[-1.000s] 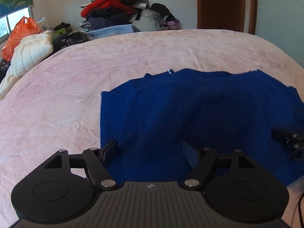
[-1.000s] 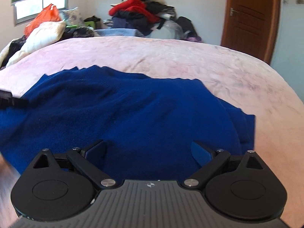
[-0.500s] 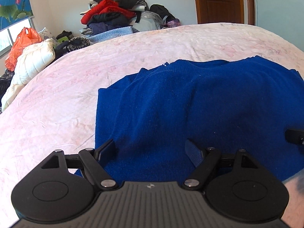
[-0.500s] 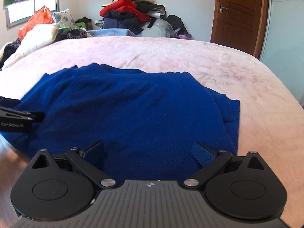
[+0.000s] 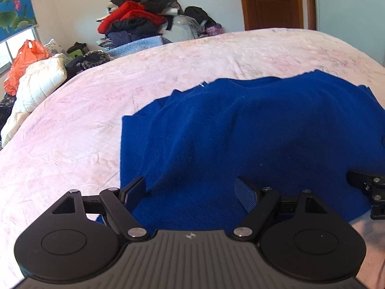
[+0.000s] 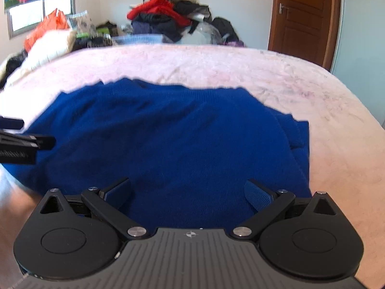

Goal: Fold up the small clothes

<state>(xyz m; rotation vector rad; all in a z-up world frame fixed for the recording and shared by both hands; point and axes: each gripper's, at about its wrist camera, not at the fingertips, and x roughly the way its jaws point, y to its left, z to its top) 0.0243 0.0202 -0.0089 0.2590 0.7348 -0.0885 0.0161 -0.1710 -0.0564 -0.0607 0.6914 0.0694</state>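
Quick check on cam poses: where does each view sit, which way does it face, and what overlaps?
Left wrist: on the left tongs, looking forward over the blue sweater toward the clothes pile; own open fingers show, right tongs at right edge.
Right wrist: on the right tongs, same heading, door at right; own open fingers show, left tongs at left edge.
Shared: sweater, pink bed, clothes pile, door.
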